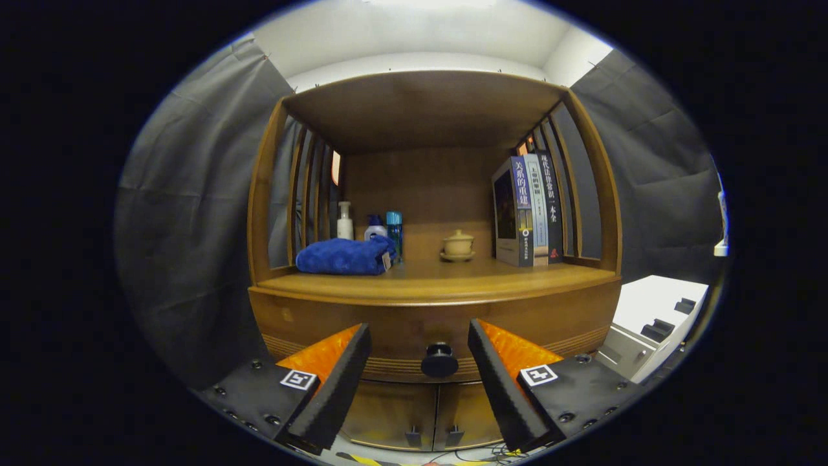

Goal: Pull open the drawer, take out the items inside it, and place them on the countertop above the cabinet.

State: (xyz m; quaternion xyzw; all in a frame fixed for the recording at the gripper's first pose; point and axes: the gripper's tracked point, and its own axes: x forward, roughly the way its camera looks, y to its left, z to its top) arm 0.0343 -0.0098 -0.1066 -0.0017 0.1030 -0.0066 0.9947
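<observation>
A wooden cabinet stands ahead with its drawer [414, 323] closed under the countertop [440, 279]. The drawer's round dark knob [439, 360] sits just ahead of my fingers, centred in the gap between them. My gripper [419, 336] is open, with neither finger touching the knob. What lies inside the drawer is hidden.
On the countertop lie a folded blue towel [345, 256], small bottles [369, 226] behind it, a lidded cup on a saucer [458, 246] and several upright books [530, 210] at the right. Two small cabinet doors [433, 414] sit below the drawer. A white unit [653, 323] stands to the right.
</observation>
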